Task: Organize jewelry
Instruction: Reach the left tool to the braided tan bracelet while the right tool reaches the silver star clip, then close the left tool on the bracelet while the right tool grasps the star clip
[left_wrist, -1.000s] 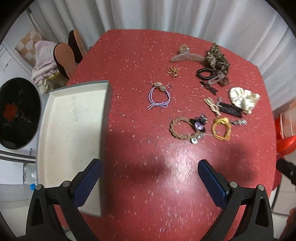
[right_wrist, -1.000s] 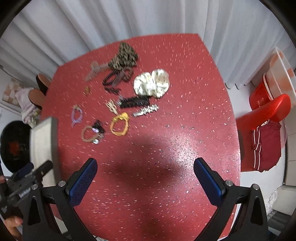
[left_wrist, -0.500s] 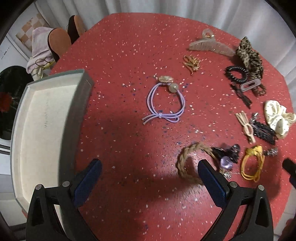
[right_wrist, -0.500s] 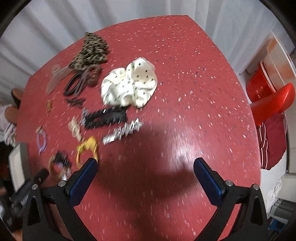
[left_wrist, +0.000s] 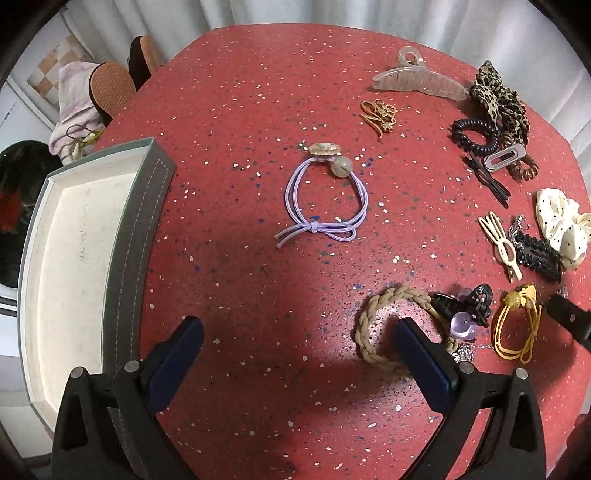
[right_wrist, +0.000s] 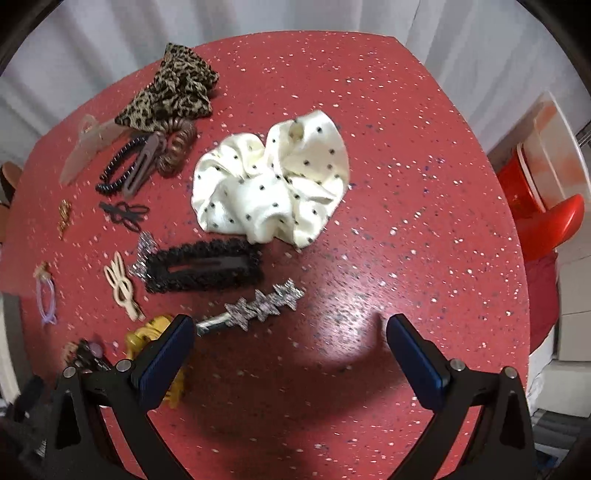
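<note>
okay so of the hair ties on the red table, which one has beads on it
The lilac hair tie, lying alone mid-table: it carries a clear round bead and an oval shell-like one. The braided beige tie and the yellow tie show no such beads.

— What do we see of our left gripper (left_wrist: 299, 347)?
— Black frame, flat dark-blue pads (left_wrist: 421, 360), silver screws at the joints.
— And our right gripper (right_wrist: 290, 349)?
— The same — black arms, blue pads, silver screws.

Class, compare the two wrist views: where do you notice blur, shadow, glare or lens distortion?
Left wrist view: sharp, dark shadow on the table near the left gripper, fisheye bends the tray. Right wrist view: slight motion blur, glare patch beside the star clip.
</note>
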